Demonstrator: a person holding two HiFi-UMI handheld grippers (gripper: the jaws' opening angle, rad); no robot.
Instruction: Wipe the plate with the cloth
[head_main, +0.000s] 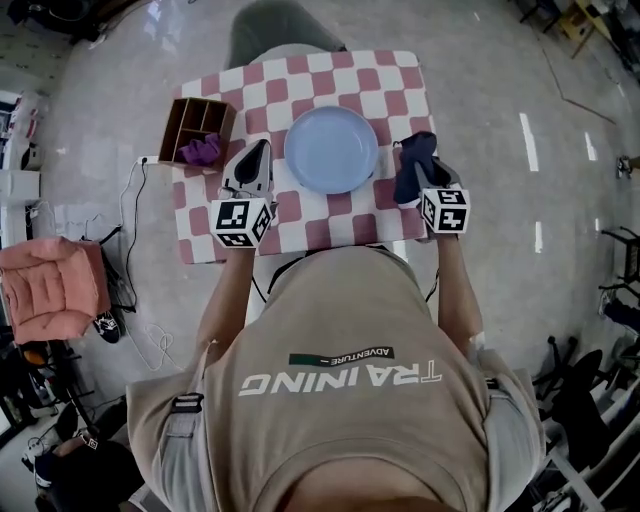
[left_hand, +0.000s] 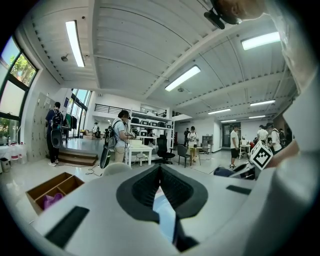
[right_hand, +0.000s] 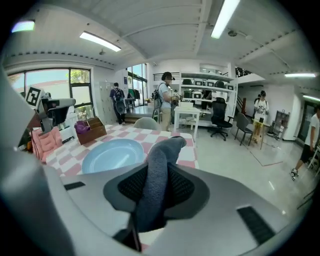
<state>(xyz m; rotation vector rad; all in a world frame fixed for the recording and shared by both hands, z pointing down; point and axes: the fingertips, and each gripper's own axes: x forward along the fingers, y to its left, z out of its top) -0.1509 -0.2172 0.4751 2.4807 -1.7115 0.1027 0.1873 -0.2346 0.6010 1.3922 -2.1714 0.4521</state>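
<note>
My right gripper (right_hand: 155, 184) is closed on the dark blue-grey cloth (head_main: 414, 158). The cloth is pinched between the two pads, and its free end stands up past the jaw tips and bends over. I hold it at the right edge of the table (head_main: 400, 80), just beside the right rim of the light blue plate (head_main: 331, 149); I see no contact between the cloth and the plate. The plate lies flat at about the middle of the table, on the pink and white checked covering.

My left gripper (head_main: 260, 150) is over the table just left of the plate. Its jaws are together at the tips and nothing is between them.

At the left edge of the table, toward the far corner, stands a wooden box (head_main: 190, 120) with compartments. A purple cloth (head_main: 203, 150) lies in the compartment nearest to me.
</note>
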